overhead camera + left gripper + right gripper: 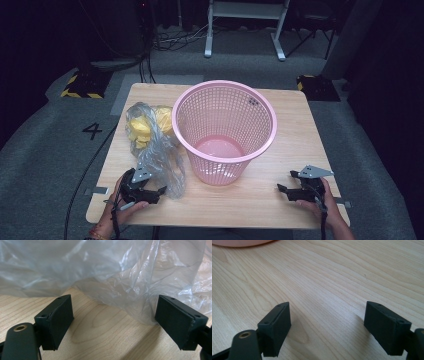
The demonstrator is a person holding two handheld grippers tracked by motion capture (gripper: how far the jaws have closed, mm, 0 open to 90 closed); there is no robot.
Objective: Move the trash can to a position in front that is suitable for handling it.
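A pink mesh basket (223, 131) stands upright in the middle of the wooden table (280, 197), with nothing inside it. To its left lies a crumpled clear plastic bag (152, 145) with yellow items (141, 126) at its far end. My left gripper (159, 193) rests open at the front left, its jaws just short of the bag's near edge (120, 277), and the right jaw touches the film. At the front right my right gripper (285, 183) is open over bare wood (324, 290), with the basket's foot (242, 242) at the far left of its view.
Beyond the table lie grey carpet, black cables (172, 40), a white table frame (245, 25) and yellow-and-black striped blocks (80, 85). A "4" (92, 130) is marked on the floor to the left. Bare wood spans the front between the grippers.
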